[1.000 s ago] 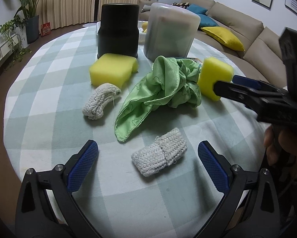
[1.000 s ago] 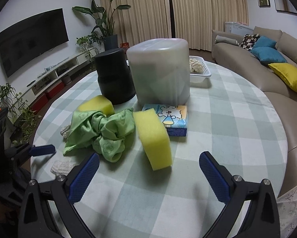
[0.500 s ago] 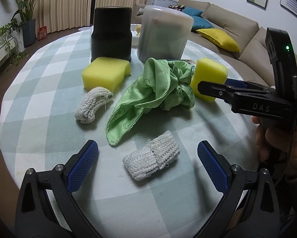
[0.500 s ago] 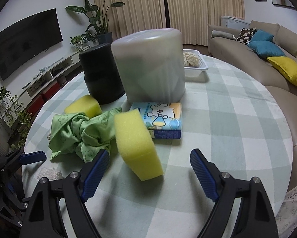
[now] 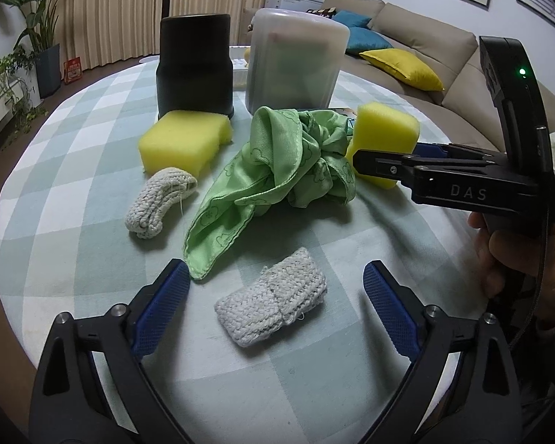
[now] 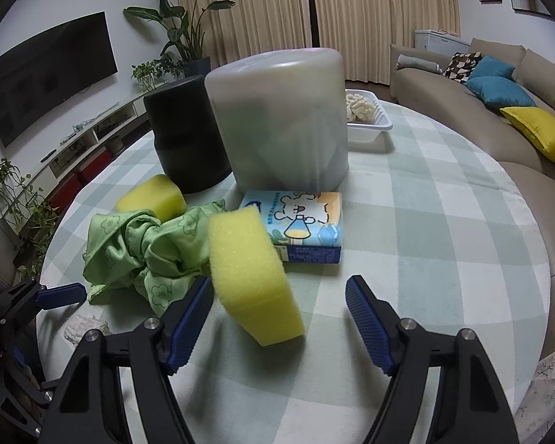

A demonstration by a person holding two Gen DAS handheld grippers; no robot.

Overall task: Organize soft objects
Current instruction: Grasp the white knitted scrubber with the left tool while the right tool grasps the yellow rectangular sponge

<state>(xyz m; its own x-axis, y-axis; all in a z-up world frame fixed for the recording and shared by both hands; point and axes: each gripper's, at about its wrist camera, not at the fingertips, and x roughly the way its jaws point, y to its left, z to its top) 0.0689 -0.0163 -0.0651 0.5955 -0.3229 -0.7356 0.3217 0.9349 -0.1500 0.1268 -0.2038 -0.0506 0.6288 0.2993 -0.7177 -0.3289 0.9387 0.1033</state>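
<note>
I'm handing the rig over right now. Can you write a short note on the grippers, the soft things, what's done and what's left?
Right gripper: jaws closing around the upright yellow sponge, no firm pinch visible yet.
Left gripper: jaws closing, nothing gripped, the knitted cloth lies between them.
Still on the table: second sponge, green cloth, other knitted cloth.
Done: nothing sorted yet. Left: finish both grasps, then sort everything.

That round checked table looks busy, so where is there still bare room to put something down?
The widest bare stretch of the table lies between the tissue pack, the white tray and the sofa-side edge. It is crowded where the green cloth, both yellow sponges and the two tubs cluster.
</note>
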